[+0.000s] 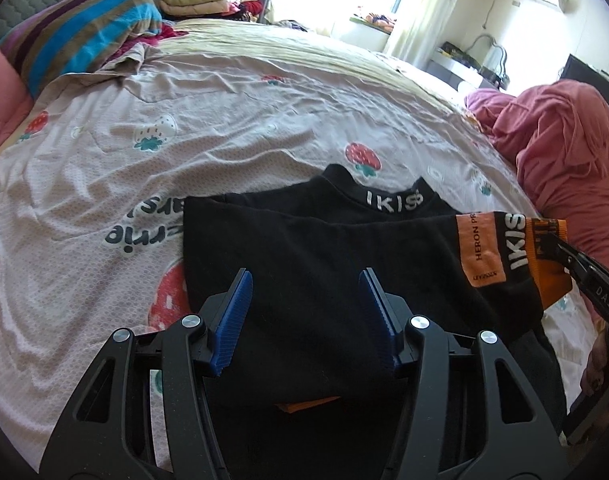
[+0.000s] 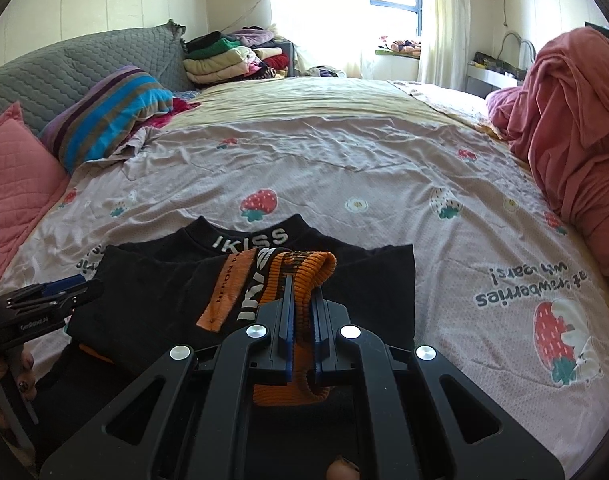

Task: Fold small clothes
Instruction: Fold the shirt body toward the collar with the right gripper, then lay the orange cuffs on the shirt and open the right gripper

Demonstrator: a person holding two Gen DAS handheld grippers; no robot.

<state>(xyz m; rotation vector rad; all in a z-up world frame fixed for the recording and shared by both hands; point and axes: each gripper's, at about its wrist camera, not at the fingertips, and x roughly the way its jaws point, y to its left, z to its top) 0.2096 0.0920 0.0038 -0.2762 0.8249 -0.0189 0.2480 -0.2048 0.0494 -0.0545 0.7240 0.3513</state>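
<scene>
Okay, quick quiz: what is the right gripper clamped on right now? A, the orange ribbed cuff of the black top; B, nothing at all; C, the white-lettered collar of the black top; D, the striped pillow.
A: in the right wrist view the right gripper has its jaws shut on the orange ribbed cuff of the black top, while the collar lies free beyond it.

We cannot see the lower part of the black top (image 1: 304, 248); our left gripper (image 1: 306, 316) and the picture's bottom edge cover it. The orange cuff (image 2: 300, 276) is partly hidden between our right gripper (image 2: 302, 320) fingers. The bedsheet (image 1: 232, 128) lettering is half covered by the top. The folded clothes pile (image 2: 224, 60) is too small to sort.
</scene>
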